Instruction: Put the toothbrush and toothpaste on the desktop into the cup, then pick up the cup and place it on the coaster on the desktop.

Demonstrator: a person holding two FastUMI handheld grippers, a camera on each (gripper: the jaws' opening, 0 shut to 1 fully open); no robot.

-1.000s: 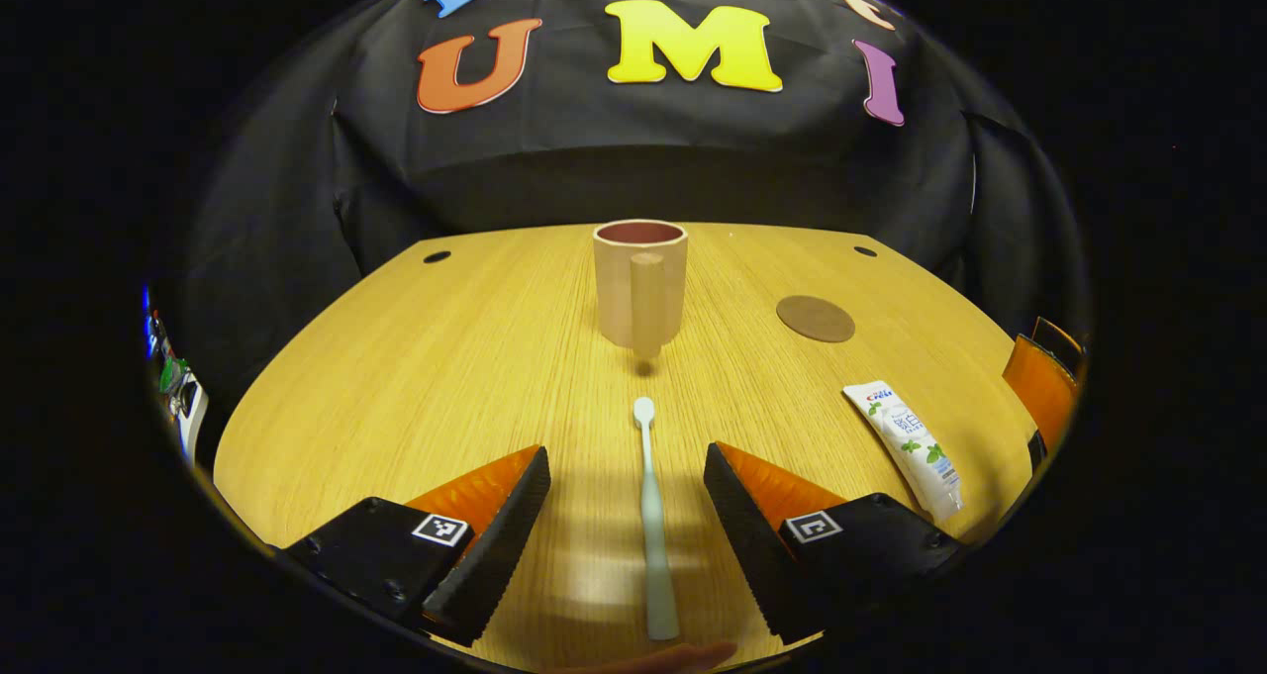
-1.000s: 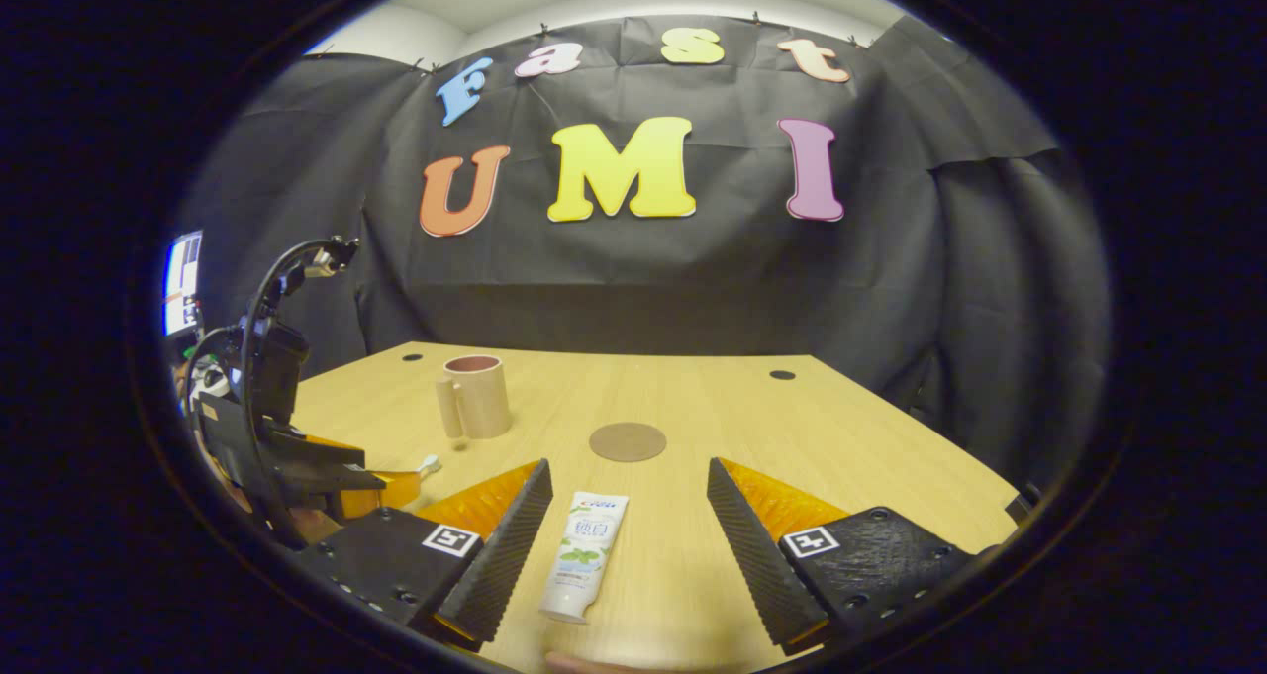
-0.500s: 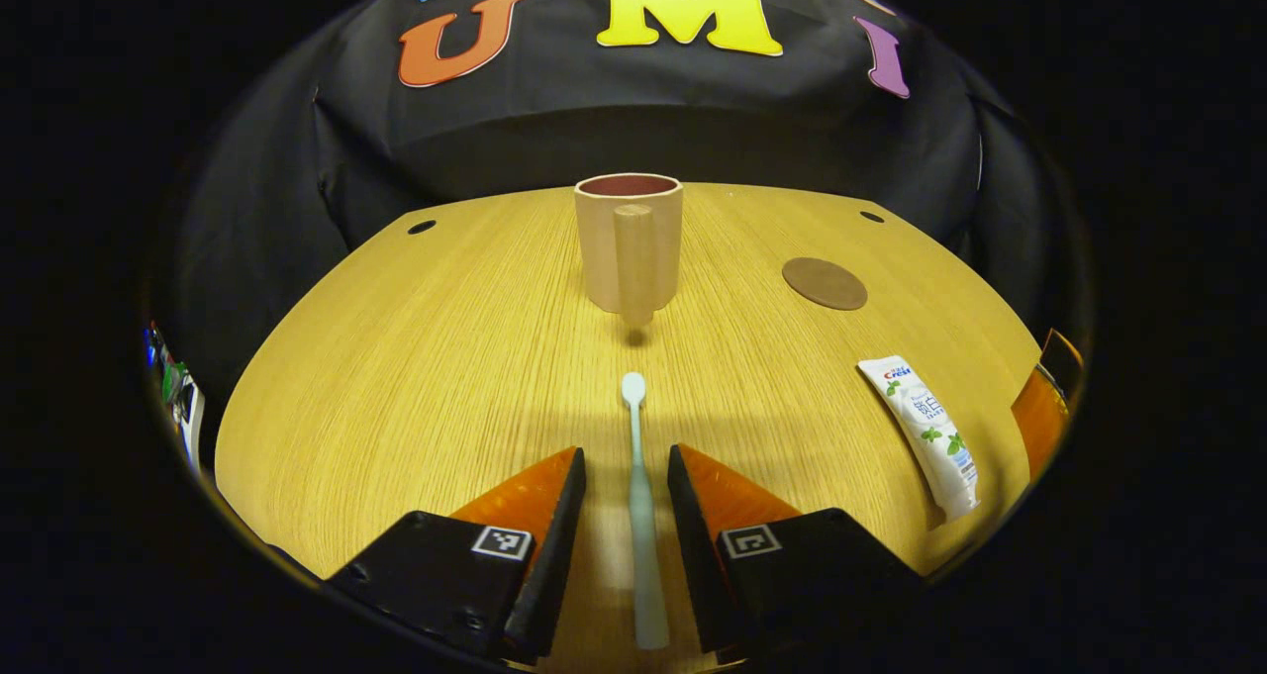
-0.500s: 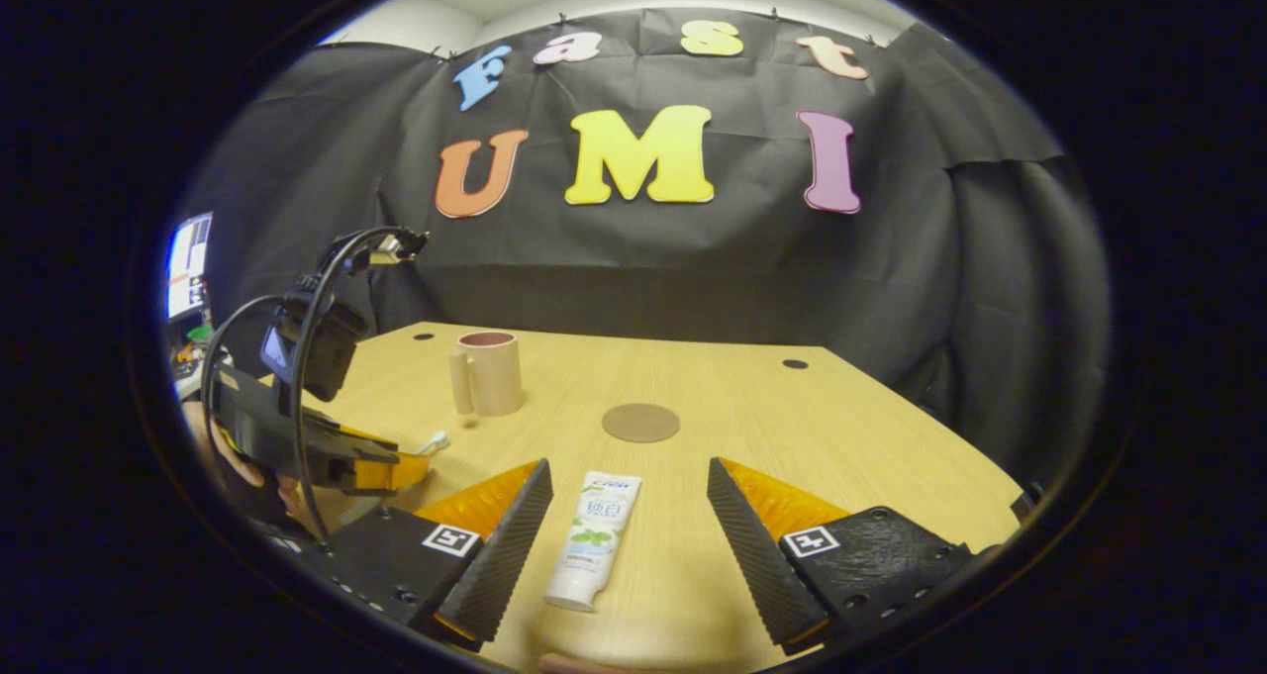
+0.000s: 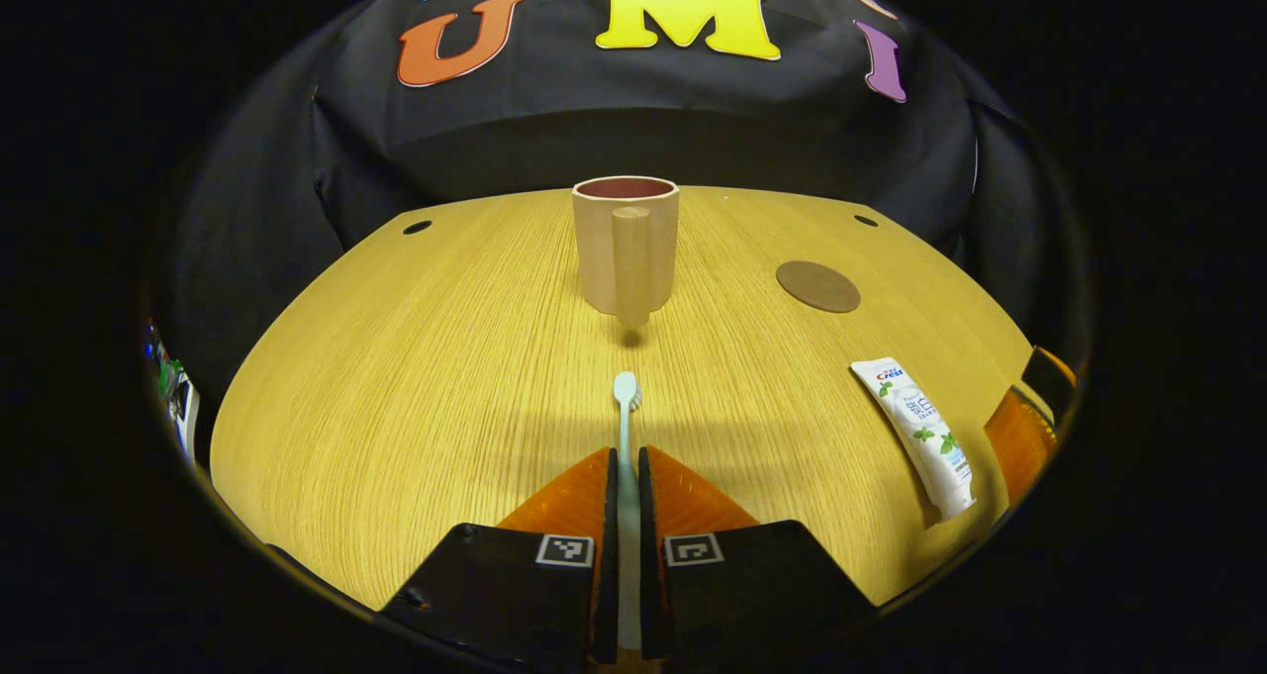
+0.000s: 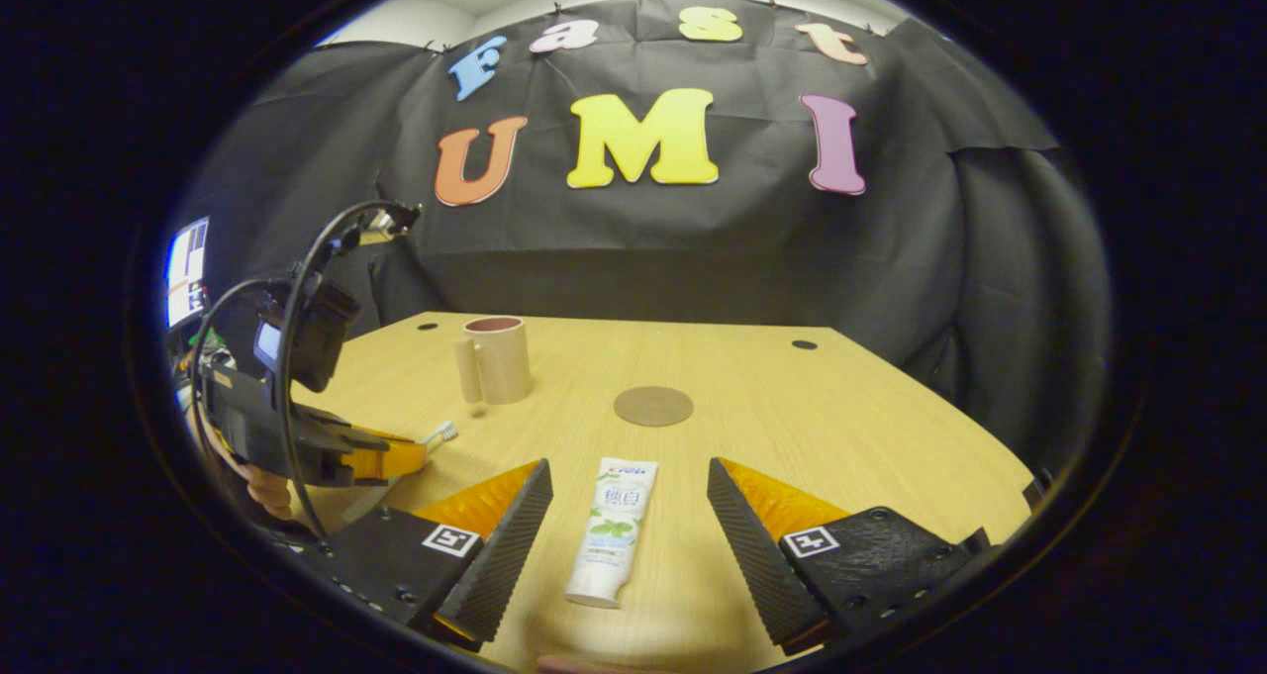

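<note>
Wood-grained desktop (image 5: pixel 416 357) seen across the left gripper view. Left gripper (image 5: pixel 626 466) pressed together on the handle of the toothbrush (image 5: pixel 625 407), both fingers against it, brush head sticking out ahead toward the cup. Cup (image 5: pixel 626 243) stood upright farther back on the desktop, handle turned to the camera. Round brown coaster (image 5: pixel 818 286) lay flat to the right of the cup, well apart from it. Toothpaste (image 5: pixel 916 434) lay flat near the right edge of the desktop, cap end nearer the camera.

Right gripper view next. Right gripper (image 6: pixel 626 481) spread wide, low over the desktop (image 6: pixel 851 427), fingers either side of the toothpaste (image 6: pixel 614 530) and clear of it. Tube lay flat between them, cap toward the camera. Coaster (image 6: pixel 652 406) lay just beyond the tube, cup (image 6: pixel 494 359) farther back and to the left. Left gripper (image 6: pixel 396 453) seen at the left edge, closed on the toothbrush (image 6: pixel 438 436), a hand (image 6: pixel 265 486) behind it.
</note>
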